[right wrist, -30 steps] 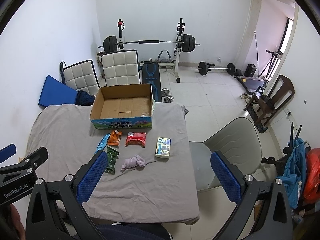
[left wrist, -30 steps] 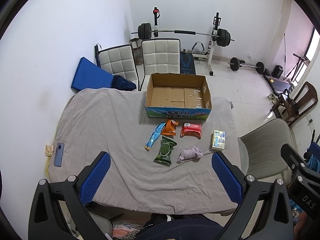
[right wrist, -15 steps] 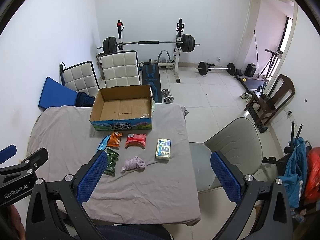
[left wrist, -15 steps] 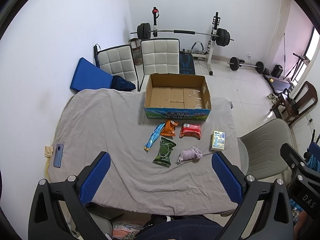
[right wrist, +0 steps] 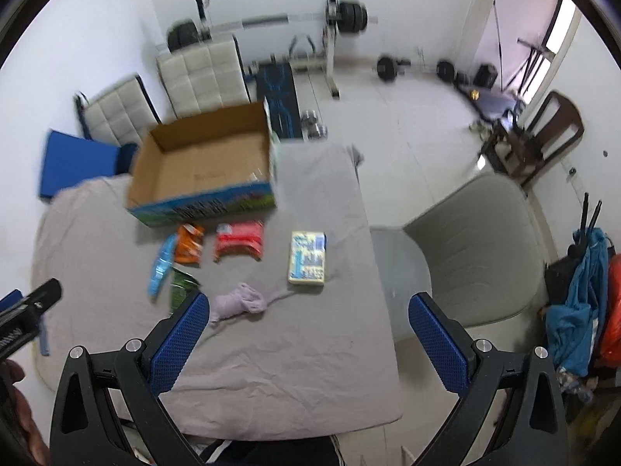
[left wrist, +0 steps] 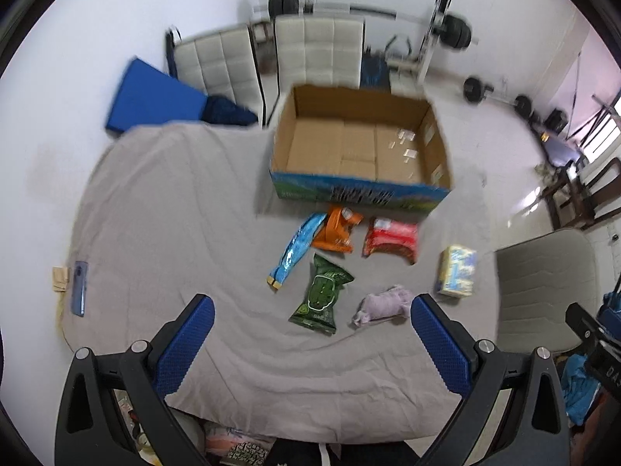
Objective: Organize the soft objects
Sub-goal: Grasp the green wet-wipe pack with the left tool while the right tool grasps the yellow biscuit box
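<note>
An empty cardboard box (left wrist: 359,147) (right wrist: 205,163) stands open at the far side of the grey-covered table (left wrist: 163,209) (right wrist: 310,349). In front of it lie a blue packet (left wrist: 297,246), an orange packet (left wrist: 337,229), a red packet (left wrist: 392,239) (right wrist: 239,240), a green packet (left wrist: 321,295), a lilac cloth bundle (left wrist: 382,305) (right wrist: 238,303) and a small tissue pack (left wrist: 458,270) (right wrist: 307,258). My left gripper (left wrist: 310,343) hovers open above the near table edge. My right gripper (right wrist: 308,343) is open too, its left finger just beside the lilac cloth.
A phone (left wrist: 79,287) lies near the table's left edge. Two white chairs (left wrist: 318,48) and a blue mat (left wrist: 155,97) stand behind the table, a grey chair (right wrist: 477,248) at its right. Barbell rack (right wrist: 333,19) and weights are on the floor beyond.
Both grippers have moved forward and down toward the table, so the box and packets look larger. The right view has swung a little to the right. No object has moved.
</note>
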A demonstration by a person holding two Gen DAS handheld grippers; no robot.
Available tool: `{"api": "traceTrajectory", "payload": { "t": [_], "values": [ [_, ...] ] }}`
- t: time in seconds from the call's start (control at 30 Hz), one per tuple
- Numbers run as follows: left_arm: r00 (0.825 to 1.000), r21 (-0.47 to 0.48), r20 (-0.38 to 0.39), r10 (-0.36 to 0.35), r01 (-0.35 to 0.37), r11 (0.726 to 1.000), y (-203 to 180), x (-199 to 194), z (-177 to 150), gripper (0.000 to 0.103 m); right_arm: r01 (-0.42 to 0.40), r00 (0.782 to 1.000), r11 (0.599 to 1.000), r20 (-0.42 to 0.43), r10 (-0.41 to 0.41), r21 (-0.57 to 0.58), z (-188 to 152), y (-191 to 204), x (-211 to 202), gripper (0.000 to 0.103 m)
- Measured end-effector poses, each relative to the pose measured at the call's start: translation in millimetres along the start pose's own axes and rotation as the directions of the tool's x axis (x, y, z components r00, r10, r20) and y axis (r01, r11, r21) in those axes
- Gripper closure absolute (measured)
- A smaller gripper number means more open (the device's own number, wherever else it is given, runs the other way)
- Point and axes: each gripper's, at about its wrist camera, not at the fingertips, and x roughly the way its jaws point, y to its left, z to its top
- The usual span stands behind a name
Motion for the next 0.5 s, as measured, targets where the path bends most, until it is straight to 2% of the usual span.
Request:
{"api": "traceTrajectory", "payload": {
  "t": [0.17, 0.23, 0.43, 0.5],
  "values": [
    [0.991, 0.03, -0.132, -0.032, 0.037, 0.999, -6, 96, 12, 0.0, 0.036, 0.99, 0.999, -0.135, -0.039, -0.022, 16, -3, 109, 0.0],
    [0.984, 0.051, -0.179, -0.015, 0.025, 0.998, -11, 125, 13, 0.0, 0.045, 0.983, 0.998, -0.174, -0.051, -0.036, 20, -3, 146, 0.0],
    [0.946, 0.096, -0.322, -0.02, 0.054, 0.994, -21, 215, 9, 0.004, 0.042, 0.963, 0.999, -0.266, -0.046, -0.024, 31, -2, 238, 0.0],
    [0.933, 0.106, -0.359, -0.001, 0.041, 0.994, -21, 240, 3, 0.011, 0.046, 0.954, 0.999, -0.297, -0.051, -0.021, 32, -1, 261, 0.002]
  ]
}}
